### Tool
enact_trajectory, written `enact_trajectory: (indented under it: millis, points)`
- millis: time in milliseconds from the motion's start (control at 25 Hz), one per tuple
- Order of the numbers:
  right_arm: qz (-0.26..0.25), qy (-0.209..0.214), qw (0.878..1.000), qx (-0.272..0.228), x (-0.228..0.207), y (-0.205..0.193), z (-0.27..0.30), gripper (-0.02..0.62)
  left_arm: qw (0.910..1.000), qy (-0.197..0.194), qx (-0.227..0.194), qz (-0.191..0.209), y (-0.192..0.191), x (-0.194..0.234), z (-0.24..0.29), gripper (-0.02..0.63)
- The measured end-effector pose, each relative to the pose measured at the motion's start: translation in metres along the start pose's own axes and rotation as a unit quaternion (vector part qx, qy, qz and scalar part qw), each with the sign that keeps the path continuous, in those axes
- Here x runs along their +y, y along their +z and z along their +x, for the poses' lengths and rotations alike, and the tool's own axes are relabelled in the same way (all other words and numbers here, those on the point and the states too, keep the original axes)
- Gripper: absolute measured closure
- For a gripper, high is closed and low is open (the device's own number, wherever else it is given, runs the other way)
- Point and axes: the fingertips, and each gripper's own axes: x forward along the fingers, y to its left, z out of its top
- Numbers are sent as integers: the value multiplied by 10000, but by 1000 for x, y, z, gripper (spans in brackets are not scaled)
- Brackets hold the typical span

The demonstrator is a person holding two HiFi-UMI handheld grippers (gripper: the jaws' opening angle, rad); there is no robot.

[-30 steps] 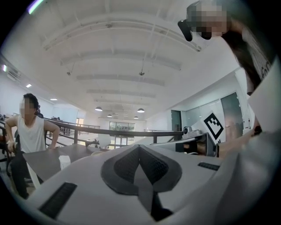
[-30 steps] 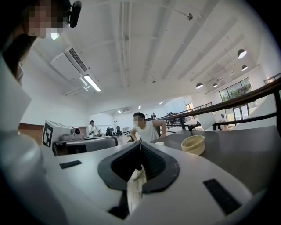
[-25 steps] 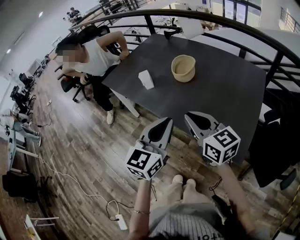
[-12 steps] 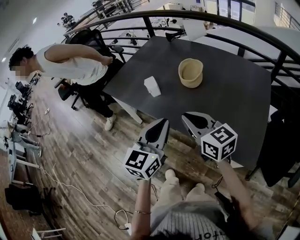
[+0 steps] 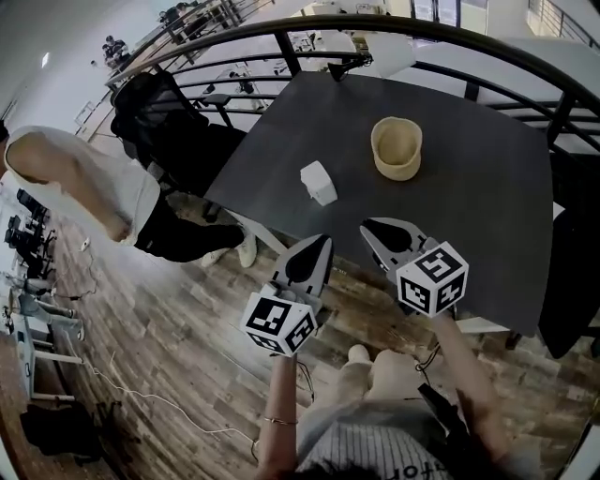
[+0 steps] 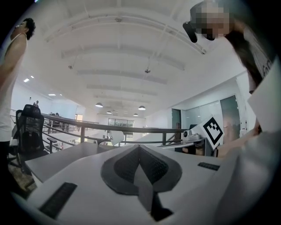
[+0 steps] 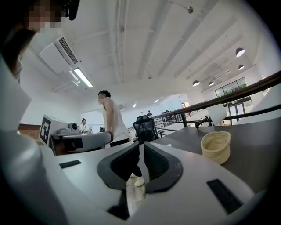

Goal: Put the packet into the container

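A small white packet (image 5: 318,182) lies on the dark table (image 5: 487,216), left of a woven cream container (image 5: 397,147) that stands upright with its mouth up. Both grippers hover short of the table's near edge, above the wooden floor. My left gripper (image 5: 319,242) has its jaws shut, the pads meeting with nothing held (image 6: 139,147). My right gripper (image 5: 367,226) is just beginning to open: only a thin slit shows between its pads (image 7: 140,144), and nothing is in it. In the right gripper view the container (image 7: 215,146) stands ahead to the right.
A person in a white top (image 5: 75,187) stands on the floor left of the table, beside a black office chair (image 5: 155,103). A curved black railing (image 5: 375,23) runs behind the table. Another dark chair (image 5: 572,272) stands at the table's right.
The view has drifted, so the table, packet and container sit further right. The person at the left has risen from the table and moved away leftward. Both grippers keep their pose.
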Motion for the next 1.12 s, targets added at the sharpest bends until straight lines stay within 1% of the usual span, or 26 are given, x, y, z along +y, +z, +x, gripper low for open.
enact_trajectory:
  millis: [40,80,120,240,400,560,680,800,960,1120]
  points:
    - [23,-14,10000,32,0,-2,7,571,10000,4,-3,-24,0,7,1,598]
    - [57,-7,9999,84,0,-4,15,531,10000,10,-6,-53,-1,13,2,598]
    - [89,12,9998,150,-1,-6,23,510,10000,22,0,-88,-2,20,4,598]
    - [52,24,9995,320,-13,-13,49,490,9998,111,62,-183,-9,43,18,598]
    - [40,-43,9988,490,-33,-23,84,434,9993,229,157,-269,-15,72,35,598]
    - [-89,-270,9977,620,-46,-33,113,413,9990,260,176,-317,-20,97,43,598]
    - [-146,-450,9964,709,-53,-44,131,408,9988,204,247,-374,-32,114,49,598]
    - [-138,-760,9938,795,-64,-53,151,405,9984,12,382,-428,-43,133,55,598]
    - [-147,-1410,9861,867,-78,-68,170,405,9960,-354,634,-525,-59,156,57,598]
    - [-121,-2017,9762,793,-79,-83,188,405,9922,-722,835,-578,-77,166,58,598]
